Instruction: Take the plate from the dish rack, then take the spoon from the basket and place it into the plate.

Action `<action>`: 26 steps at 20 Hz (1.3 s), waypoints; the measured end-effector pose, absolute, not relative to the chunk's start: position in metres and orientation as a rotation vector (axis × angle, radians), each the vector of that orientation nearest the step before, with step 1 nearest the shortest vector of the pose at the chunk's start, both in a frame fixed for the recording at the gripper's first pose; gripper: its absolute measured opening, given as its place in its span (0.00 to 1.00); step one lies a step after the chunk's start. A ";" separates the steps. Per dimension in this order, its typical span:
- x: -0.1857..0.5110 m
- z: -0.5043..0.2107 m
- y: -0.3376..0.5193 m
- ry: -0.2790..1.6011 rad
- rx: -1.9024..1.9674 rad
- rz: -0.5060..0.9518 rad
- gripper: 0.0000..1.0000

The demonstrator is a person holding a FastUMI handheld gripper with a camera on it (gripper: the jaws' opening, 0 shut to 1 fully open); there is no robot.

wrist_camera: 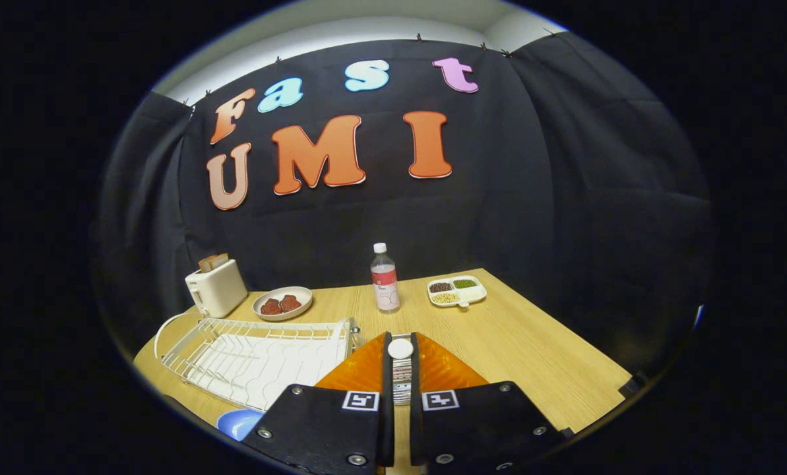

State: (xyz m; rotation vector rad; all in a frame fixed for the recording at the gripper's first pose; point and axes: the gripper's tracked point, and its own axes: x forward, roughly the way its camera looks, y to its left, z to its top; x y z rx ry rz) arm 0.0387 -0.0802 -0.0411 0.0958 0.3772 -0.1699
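— Gripping something, is it? What do the claw's fingers have between them?

— Yes, they stand nearly closed, and both press on a slim spoon handle with a round white end, which stands upright between the fingertips.

— And behind the fingers?

— A ribbed, translucent orange basket sits just beyond them on the light wooden table, touching or nearly touching the white wire dish rack at the table's left side. No plate stands in the rack.

— Where is the plate, then?

— A round blue plate lies at the near left edge of the table, just beside the left finger and in front of the rack.

— Anything farther out?

— A clear plastic bottle with a white cap and a red label stands mid-table. Toward the far edge: a cream toaster with bread in it at the left corner, a beige dish holding two brown pieces beside it, and a white divided tray of beans to the right.
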 end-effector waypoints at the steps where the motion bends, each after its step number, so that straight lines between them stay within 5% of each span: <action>1: 0.033 -0.034 -0.077 0.382 0.099 -0.163 0.09; 12: -0.020 0.022 0.003 0.375 0.183 0.138 0.09; 26: -0.070 -0.071 0.088 0.576 0.263 0.445 0.09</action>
